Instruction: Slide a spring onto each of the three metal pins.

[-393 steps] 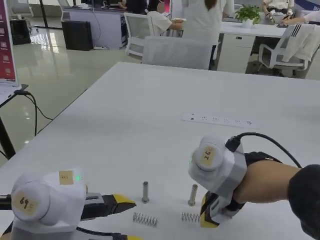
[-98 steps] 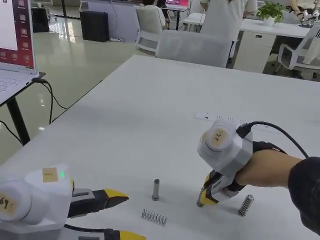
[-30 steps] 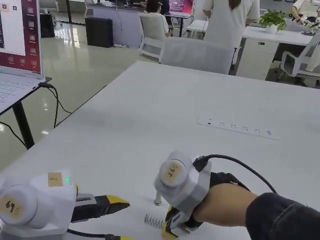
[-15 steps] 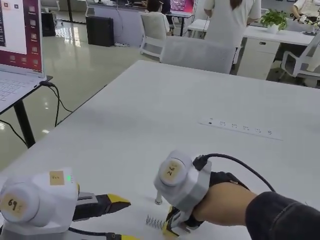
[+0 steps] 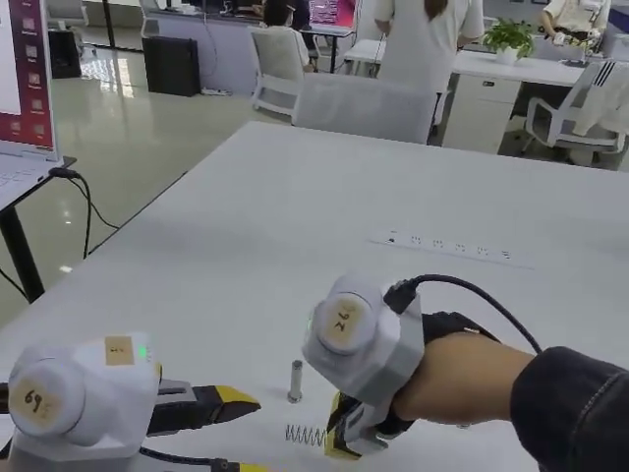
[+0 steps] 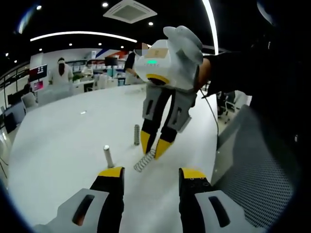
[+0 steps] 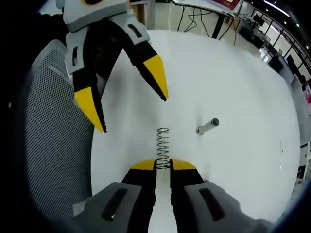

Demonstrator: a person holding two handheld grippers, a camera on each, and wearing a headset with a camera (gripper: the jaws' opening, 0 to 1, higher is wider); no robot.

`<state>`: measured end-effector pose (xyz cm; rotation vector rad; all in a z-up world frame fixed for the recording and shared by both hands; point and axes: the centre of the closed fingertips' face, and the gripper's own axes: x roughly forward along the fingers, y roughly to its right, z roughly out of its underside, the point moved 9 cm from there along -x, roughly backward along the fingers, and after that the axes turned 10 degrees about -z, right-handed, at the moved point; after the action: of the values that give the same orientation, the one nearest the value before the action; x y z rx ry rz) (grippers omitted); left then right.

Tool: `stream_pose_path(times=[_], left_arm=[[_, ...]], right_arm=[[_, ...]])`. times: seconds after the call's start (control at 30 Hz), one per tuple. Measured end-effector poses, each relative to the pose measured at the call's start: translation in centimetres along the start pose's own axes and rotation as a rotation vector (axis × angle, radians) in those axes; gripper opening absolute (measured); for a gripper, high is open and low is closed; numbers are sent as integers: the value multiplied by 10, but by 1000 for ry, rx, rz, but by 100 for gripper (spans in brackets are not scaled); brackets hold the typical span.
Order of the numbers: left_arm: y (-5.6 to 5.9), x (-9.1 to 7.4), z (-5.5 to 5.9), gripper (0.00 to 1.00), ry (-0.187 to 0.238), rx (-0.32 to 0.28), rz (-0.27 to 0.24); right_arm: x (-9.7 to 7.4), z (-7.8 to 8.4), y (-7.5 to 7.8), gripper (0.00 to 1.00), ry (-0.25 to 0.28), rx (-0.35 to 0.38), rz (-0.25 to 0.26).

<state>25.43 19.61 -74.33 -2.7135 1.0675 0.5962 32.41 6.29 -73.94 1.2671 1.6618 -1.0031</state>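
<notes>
- Head view: my right tool (image 5: 342,447) is down on the white tabletop (image 5: 295,226), with its yellow tips at the right end of a spring (image 5: 303,434) that lies flat. From up here its housing hides how the jaws stand. A bare pin (image 5: 295,381) stands upright just behind the spring. The left tool (image 5: 249,433) hangs at the lower left, jaws spread, holding nothing. A power strip (image 5: 447,248) lies well beyond, across the tabletop.
- Left gripper view: looking out between the left tool's spread jaws, I face the right tool head-on, its tips at the far end of the spring. The bare pin stands left of the spring. This angle adds a second pin (image 6: 136,134), upright, farther back and just beside the right tool's jaws. Its surface looks ribbed, but I cannot tell whether a spring sits on it.
- Right gripper view: this one settles the grip. The right tool's jaws are pressed close on the near end of the spring, and the rest of the coil stretches ahead on the tabletop. The bare pin sits off to the right, apart from the spring. Opposite, the left tool gapes wide, with a mesh chair (image 7: 53,145) beside it.
</notes>
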Motion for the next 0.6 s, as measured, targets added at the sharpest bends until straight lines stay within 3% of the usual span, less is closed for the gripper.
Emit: stream_pose_path(times=[0.37,0.6], left_arm=[[8,13,-15,34,1,57,68],[12,19,-20,31,4,86,100]], right_arm=[[-27,-1,-18,7,6,-44,-2],[-34,-3,-26,7,2,-69,-3]])
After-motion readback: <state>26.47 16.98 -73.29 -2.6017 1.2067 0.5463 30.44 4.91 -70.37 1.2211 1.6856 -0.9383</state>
